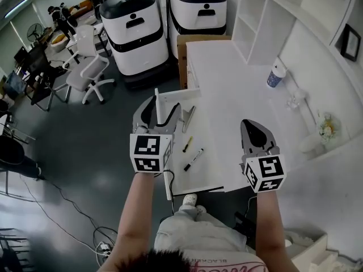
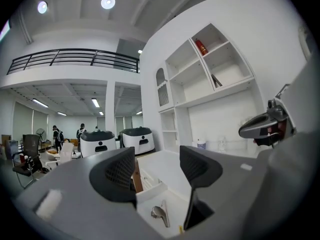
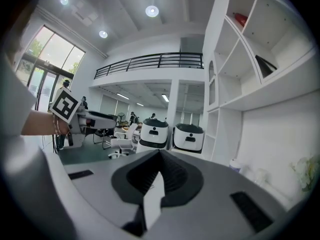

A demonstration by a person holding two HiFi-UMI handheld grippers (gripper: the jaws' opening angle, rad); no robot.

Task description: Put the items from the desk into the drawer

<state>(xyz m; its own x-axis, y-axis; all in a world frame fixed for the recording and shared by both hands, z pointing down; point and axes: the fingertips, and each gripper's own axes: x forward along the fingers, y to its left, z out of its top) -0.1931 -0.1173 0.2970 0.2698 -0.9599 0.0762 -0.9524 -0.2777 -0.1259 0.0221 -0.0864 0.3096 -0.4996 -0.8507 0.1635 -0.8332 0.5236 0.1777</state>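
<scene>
Three small things lie between the two grippers, nearest first: a black marker (image 1: 194,159), a yellow pen (image 1: 187,144) and a metal piece (image 1: 189,118). They appear to rest on the floor of the open drawer (image 1: 187,181).

Left gripper (image 2: 157,169): jaws apart and empty, with the metal piece just below them.

Right gripper (image 3: 160,176): jaws together, nothing clamped.

Far beyond its jaws, the desk (image 1: 238,95) carries a cup (image 1: 276,75) by the wall.

Judgement: either loading is finished, or the cup is left to move.

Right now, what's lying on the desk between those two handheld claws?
In the head view, a yellow pen and a black marker lie on the white desk between the left gripper and right gripper; the rest is bare.
</scene>
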